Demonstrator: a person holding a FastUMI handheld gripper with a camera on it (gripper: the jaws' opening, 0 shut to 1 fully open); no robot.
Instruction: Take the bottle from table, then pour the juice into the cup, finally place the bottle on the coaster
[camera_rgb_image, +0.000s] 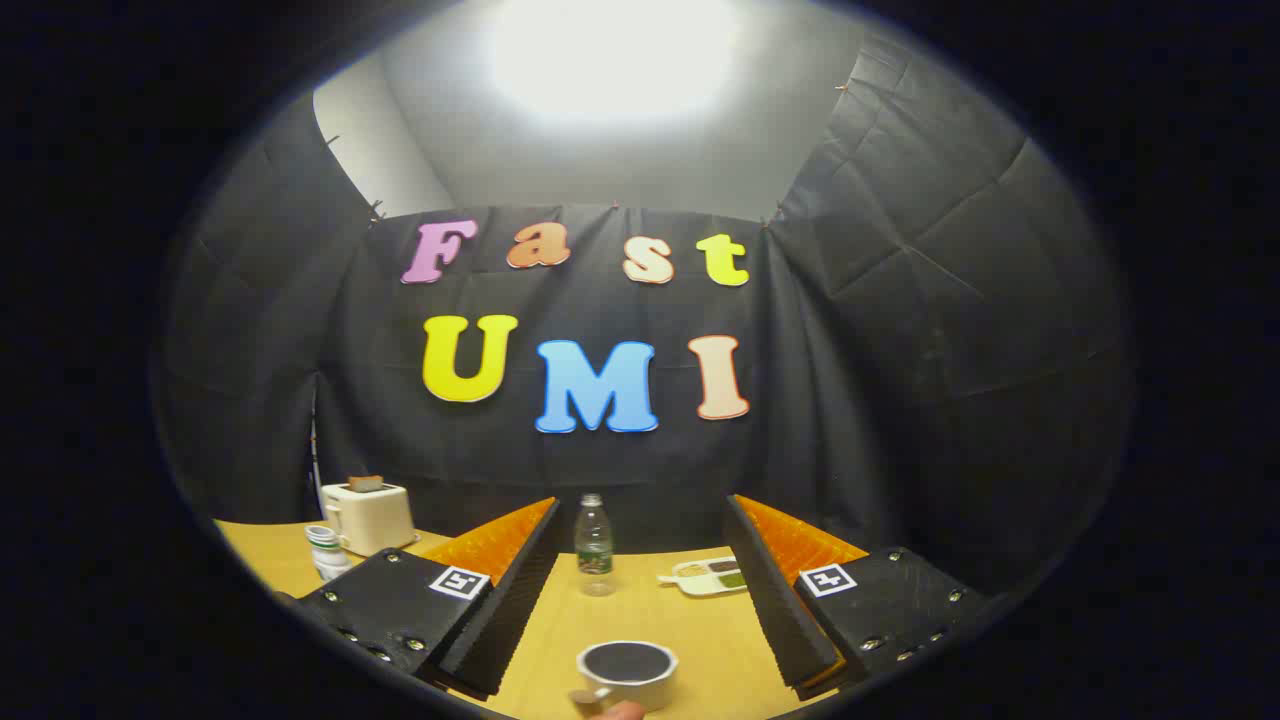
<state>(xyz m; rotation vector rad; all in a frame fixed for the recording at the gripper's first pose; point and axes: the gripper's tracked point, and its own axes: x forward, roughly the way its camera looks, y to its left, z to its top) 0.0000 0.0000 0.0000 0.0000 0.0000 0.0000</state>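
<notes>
Clear plastic bottle (594, 545) stands beyond the cup (627, 673), gripper (640, 590) spread wide and empty; a low approach risks clipping the cup first.

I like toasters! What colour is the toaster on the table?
The toaster is cream-white, seen in the gripper view, beyond the open gripper.

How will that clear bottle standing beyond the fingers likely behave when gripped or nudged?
The bottle is tall and narrow, so a high nudge probably tips it. Its clear thin-looking wall may flex under squeeze. It looks mostly empty, likely light. The open gripper has not reached it; the cup sits nearer.
</notes>
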